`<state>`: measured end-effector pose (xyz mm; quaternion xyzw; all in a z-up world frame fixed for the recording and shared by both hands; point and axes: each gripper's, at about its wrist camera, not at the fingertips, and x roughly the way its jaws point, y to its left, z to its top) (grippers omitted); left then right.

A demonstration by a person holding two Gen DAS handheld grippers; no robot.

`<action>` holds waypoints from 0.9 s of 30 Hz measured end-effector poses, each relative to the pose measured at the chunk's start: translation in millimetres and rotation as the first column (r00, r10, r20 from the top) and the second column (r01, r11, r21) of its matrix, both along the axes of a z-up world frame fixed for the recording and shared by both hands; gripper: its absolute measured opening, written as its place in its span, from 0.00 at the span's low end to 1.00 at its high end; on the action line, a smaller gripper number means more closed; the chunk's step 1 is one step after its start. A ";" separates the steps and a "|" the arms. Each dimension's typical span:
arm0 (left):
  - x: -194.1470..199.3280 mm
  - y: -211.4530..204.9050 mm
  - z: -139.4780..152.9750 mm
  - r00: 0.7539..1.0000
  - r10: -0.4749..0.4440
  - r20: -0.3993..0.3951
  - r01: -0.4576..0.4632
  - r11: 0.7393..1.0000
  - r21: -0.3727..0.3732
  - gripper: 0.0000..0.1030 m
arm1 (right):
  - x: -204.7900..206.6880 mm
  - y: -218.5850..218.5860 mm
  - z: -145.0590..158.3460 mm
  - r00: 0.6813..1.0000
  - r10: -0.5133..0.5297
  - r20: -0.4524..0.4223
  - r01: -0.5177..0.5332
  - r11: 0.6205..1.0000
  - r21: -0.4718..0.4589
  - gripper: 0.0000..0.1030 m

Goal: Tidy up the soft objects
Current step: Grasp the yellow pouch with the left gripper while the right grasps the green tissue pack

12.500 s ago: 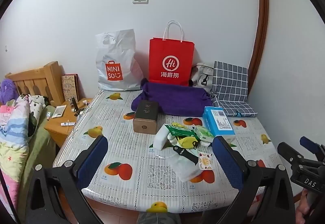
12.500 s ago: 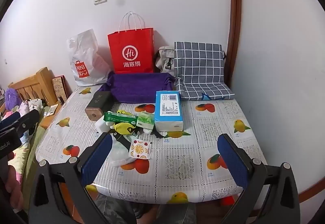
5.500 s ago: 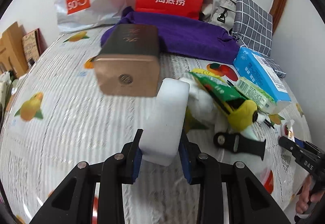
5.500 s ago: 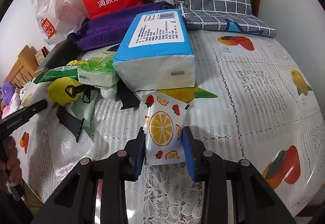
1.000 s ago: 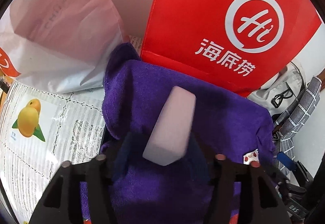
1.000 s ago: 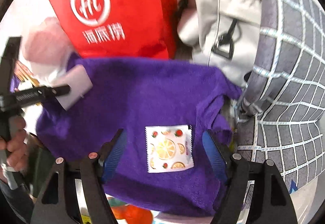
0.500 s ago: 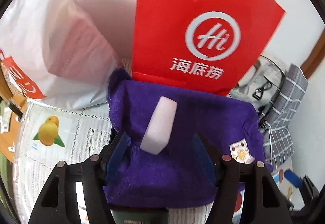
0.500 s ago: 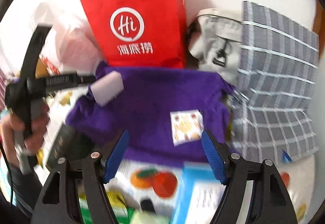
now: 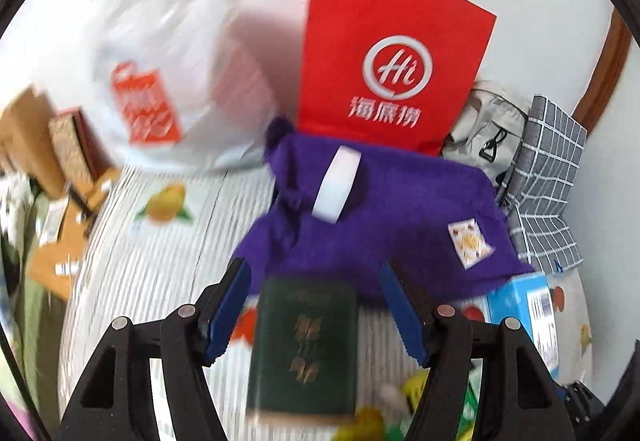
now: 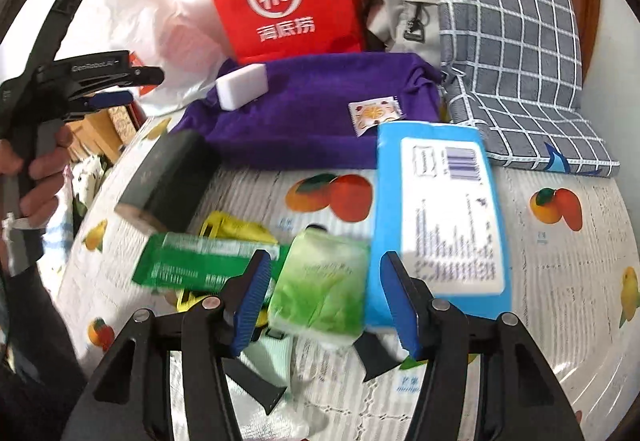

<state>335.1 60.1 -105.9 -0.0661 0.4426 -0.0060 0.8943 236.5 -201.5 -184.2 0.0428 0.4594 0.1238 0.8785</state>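
The green tissue pack (image 10: 320,287) lies mid-table, straight ahead of the right gripper (image 10: 322,301), long axis along its fingers. Its jaws, just closing, straddle it apart. The left gripper (image 9: 316,311) gapes empty farther off.

White sponge block (image 10: 241,85) rests on the purple towel (image 10: 312,113) at its far left end, tilted, one long edge up. The orange-print sachet (image 10: 375,114) lies flat on the towel's right side, near its front edge — well apart from the sponge. The towel itself sits bunched along the far side of the table. Nearer, a green tissue pack (image 10: 320,291) lies flat — just left of the blue tissue pack (image 10: 440,217).
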 end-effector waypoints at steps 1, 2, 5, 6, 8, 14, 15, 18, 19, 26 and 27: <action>-13.4 6.0 -2.5 1.000 0.013 0.003 -0.013 1.000 -0.011 0.64 | -4.3 4.0 -2.5 1.000 0.000 0.008 0.000 1.000 -0.009 0.56; -21.6 9.1 -3.9 1.000 0.024 0.007 -0.023 1.000 -0.011 0.64 | -6.4 8.5 -5.3 1.000 0.003 0.017 -0.003 1.000 -0.022 0.56; -47.6 15.0 -10.6 1.000 0.029 0.002 -0.029 1.000 0.000 0.64 | -13.5 22.1 -8.9 0.998 0.009 0.067 -0.001 0.993 -0.120 0.54; -55.9 16.8 -13.1 1.000 0.027 -0.007 -0.027 1.000 -0.004 0.64 | -14.9 26.1 -10.2 0.997 0.012 0.079 0.000 0.988 -0.153 0.52; -66.9 17.5 -16.4 0.999 0.028 -0.017 -0.029 0.999 -0.026 0.64 | -19.5 33.2 -13.7 0.995 0.027 0.099 -0.006 0.978 -0.206 0.49; -93.6 4.9 -27.2 0.999 -0.038 -0.035 0.034 0.992 -0.120 0.64 | -23.8 30.1 -24.7 0.998 0.036 0.045 -0.031 0.992 -0.124 0.12; -95.1 1.4 -29.6 0.998 -0.055 -0.042 0.049 0.989 -0.142 0.64 | -26.4 28.8 -22.5 0.998 0.035 0.053 -0.029 0.993 -0.111 0.11; -98.5 -9.5 -37.6 0.994 -0.090 -0.055 0.078 0.980 -0.184 0.63 | -36.5 24.9 -13.1 0.997 0.029 0.074 -0.024 0.997 -0.073 0.10; -98.7 -14.1 -42.9 0.992 -0.107 -0.062 0.092 0.973 -0.211 0.63 | -40.4 24.4 -10.0 0.996 0.029 0.083 -0.023 0.997 -0.068 0.10; -95.2 -30.3 -76.8 0.985 -0.117 -0.125 0.078 0.956 -0.283 0.62 | -73.0 7.3 8.7 0.992 0.002 0.128 0.000 1.000 -0.021 0.10; -95.5 -32.7 -80.7 0.983 -0.124 -0.133 0.080 0.951 -0.298 0.62 | -77.7 4.2 9.2 0.991 -0.001 0.131 0.004 1.000 -0.019 0.10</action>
